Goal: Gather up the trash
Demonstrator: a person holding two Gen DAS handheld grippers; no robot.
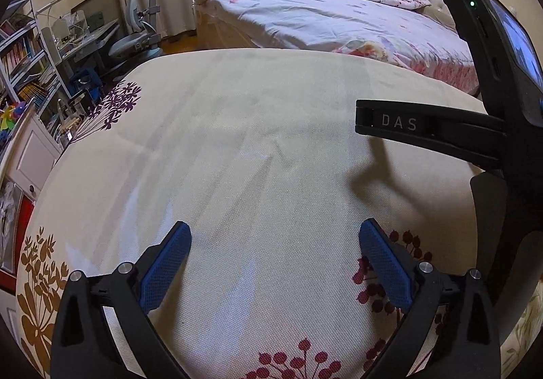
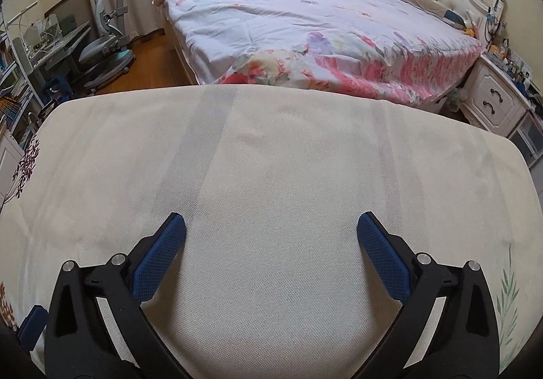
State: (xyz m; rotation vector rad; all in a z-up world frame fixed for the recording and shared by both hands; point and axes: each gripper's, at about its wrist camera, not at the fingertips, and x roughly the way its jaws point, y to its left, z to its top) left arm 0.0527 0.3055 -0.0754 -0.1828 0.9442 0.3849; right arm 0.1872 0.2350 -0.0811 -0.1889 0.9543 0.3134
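The left gripper [image 1: 275, 234] is held wide apart over the cream cloth of the bench [image 1: 258, 128], with nothing between its blue pads [image 1: 166, 263]. The right gripper [image 2: 271, 226] is likewise spread wide and empty above the bench [image 2: 278, 155]. No trash is seen on the bench in either view, so where it lies cannot be told.

Only in the left wrist view is the other gripper's black body seen, at the bench's right side, with a finger lettered "DAS" [image 1: 400, 122] and a small screen above it. Printed purple and brown flowers are also shown more fully there, on the bench's left part.

Beyond the bench, a bed [image 2: 305, 26] with a flowered quilt is seen in both views. A white nightstand [image 2: 495, 100], right of the bed, is shown only in the right wrist view. A grey chair [image 1: 139, 36] and shelves of books [image 1: 23, 53] stand left of the bench.
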